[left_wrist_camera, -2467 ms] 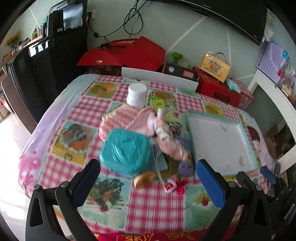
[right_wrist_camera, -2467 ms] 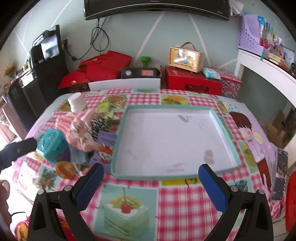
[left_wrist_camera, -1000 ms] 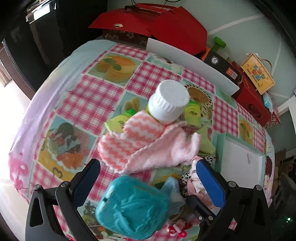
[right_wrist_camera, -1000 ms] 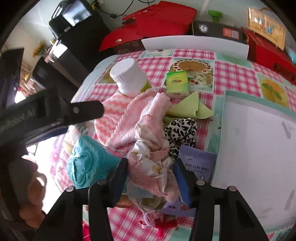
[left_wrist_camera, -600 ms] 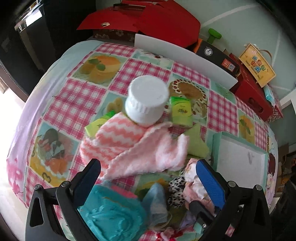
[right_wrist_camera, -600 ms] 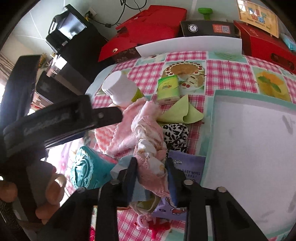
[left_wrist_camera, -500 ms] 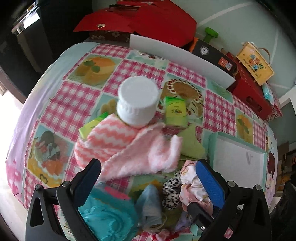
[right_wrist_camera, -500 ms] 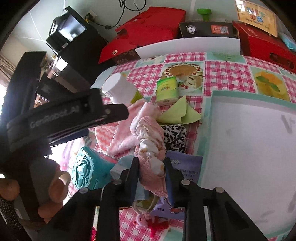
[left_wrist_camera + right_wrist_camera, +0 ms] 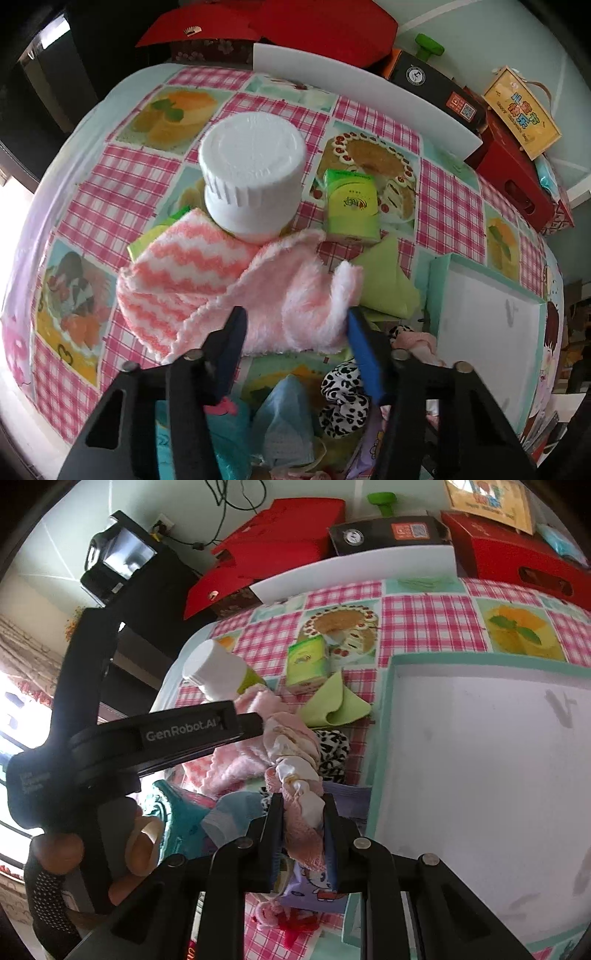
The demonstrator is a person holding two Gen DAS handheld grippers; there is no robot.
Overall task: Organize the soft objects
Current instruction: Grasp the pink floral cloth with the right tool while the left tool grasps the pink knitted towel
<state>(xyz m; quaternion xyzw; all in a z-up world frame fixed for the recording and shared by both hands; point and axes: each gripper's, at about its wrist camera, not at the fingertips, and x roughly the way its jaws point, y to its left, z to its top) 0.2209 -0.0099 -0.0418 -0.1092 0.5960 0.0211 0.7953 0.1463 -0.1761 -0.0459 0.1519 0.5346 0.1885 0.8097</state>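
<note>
Soft cloths [image 9: 236,291] — checked tablecloth [image 9: 110,184], cluttered room

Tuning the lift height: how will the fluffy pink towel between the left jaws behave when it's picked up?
Probably floppy: the fluffy pink towel lies rumpled and folded over itself, so it should drape and hang below the left gripper, whose jaws have just been closing around it. Likely light. Its zigzag end sits against the white-capped bottle, so lifting might drag on it or tip it.
</note>
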